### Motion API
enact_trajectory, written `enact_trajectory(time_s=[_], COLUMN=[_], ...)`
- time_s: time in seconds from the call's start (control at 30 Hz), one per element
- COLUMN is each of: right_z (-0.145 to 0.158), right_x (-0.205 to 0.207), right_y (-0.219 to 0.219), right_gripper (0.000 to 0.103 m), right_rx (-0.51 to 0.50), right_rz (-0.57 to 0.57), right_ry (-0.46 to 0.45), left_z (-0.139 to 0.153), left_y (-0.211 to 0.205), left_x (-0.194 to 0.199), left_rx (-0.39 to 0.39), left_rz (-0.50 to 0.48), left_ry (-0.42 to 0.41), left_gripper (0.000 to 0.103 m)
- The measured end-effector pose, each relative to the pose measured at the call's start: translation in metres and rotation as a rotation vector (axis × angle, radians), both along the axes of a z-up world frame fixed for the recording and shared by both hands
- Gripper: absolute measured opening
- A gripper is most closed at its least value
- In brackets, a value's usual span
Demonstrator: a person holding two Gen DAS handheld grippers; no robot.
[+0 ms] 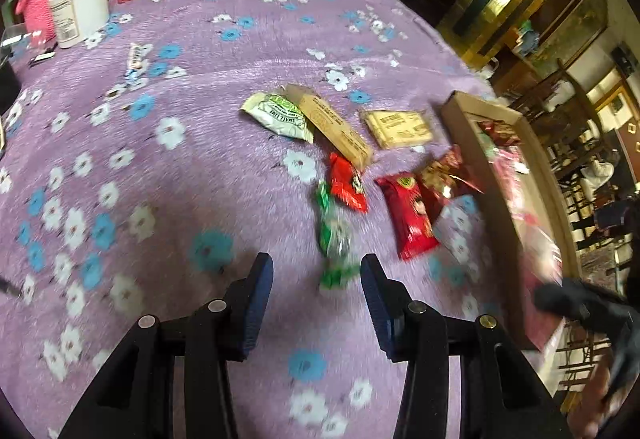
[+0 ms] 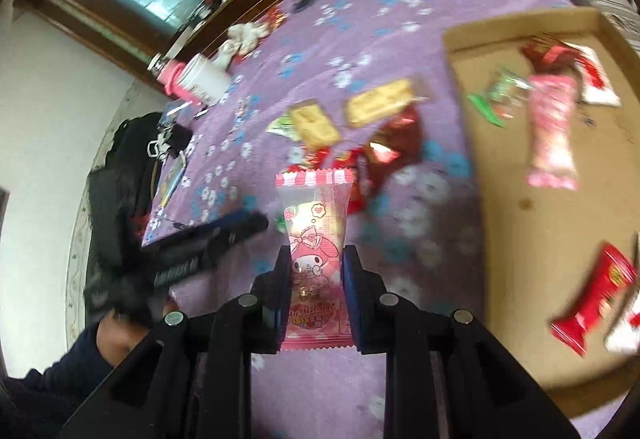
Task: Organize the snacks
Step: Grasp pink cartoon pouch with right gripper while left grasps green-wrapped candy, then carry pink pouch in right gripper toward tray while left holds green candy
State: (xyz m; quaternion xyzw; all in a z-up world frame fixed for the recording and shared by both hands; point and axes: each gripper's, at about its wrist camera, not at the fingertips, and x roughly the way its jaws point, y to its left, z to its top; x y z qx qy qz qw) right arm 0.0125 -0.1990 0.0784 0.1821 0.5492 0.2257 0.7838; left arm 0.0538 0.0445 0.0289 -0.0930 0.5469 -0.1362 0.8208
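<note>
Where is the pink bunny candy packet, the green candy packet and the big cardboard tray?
Pink bunny candy packet [image 2: 316, 223], right wrist view, printed front.
Green candy packet [image 1: 335, 239], left wrist view, middle.
Cardboard tray [image 2: 532, 239], right wrist view, bare floor.

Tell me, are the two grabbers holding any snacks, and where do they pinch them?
The right gripper pinches the pink cartoon snack packet by its two side edges, at its lower half. The left gripper holds nothing; its jaws are open above the green candy.
</note>
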Motion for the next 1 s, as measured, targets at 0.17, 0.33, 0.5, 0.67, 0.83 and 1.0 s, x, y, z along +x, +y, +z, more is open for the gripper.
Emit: enact_trajectory(time_s=[0.17,0.33,0.5,0.67,0.83,1.0], right_z=[0.007,0.009,0.01,0.008,0.011,0.014], right_x=[-0.012,-0.015,-0.013,-0.008,-0.007,-0.009], right_y=[-0.02,-0.034,-0.033,-0.024,-0.008,-0.001], right_gripper=[0.023,0.023,0.023,0.023,0.023,0.023], right_rx=[-0.02,-0.024,-0.023,-0.021,-0.015,-0.005], right_rz=[-0.031,-0.051,-0.04,-0.027,0.016,0.039], right_ry=[-0.019,-0.018,-0.023,-0.013,-0.022,-0.034], left_z=[-0.009,-0.01,-0.004,0.019,0.039,0.049], left_y=[-0.021,-0.035,-0.041,-0.051,-0.051,-0.05], left_x=[0.014,0.012,-0.017,-0.043,-0.051,-0.058], left_rx=[0.038,0.112,0.167,0.232,0.273,0.296], left_rz=[-0.026,-0.047,-0.062,-0.098,-0.103,-0.095], left_ry=[-0.009,-0.048,-0.101,-0.203,-0.263,-0.288], left_gripper=[0.039,0.018,0.018,0.018,0.018,0.018])
